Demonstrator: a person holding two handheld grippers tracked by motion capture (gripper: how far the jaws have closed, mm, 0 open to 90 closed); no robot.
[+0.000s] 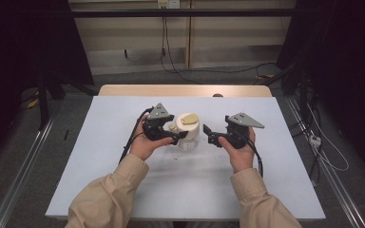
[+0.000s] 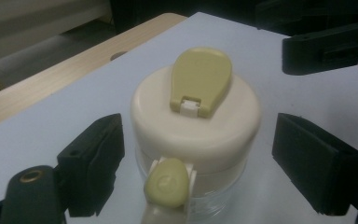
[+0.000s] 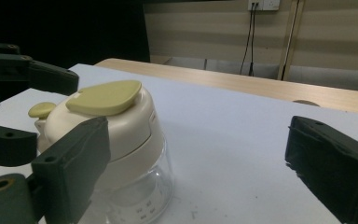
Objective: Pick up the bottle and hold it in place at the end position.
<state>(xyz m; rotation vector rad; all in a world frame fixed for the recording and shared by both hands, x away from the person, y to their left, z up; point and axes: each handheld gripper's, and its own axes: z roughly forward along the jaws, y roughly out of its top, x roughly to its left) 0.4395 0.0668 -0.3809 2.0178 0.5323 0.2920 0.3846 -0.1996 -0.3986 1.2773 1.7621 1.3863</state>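
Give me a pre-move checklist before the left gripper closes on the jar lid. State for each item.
1. Cream lid lies between the left gripper's jaws: ok.
2. Pads pressing on the lid: not ok; a gap shows on both sides.
3. Olive flap on top lies flat and closed: ok.
4. Clear jar stands upright on the white table: ok.
5. Right gripper apart from the jar, jaws open, nothing between them: ok.
6. Lid seated tight on the jar: cannot tell.
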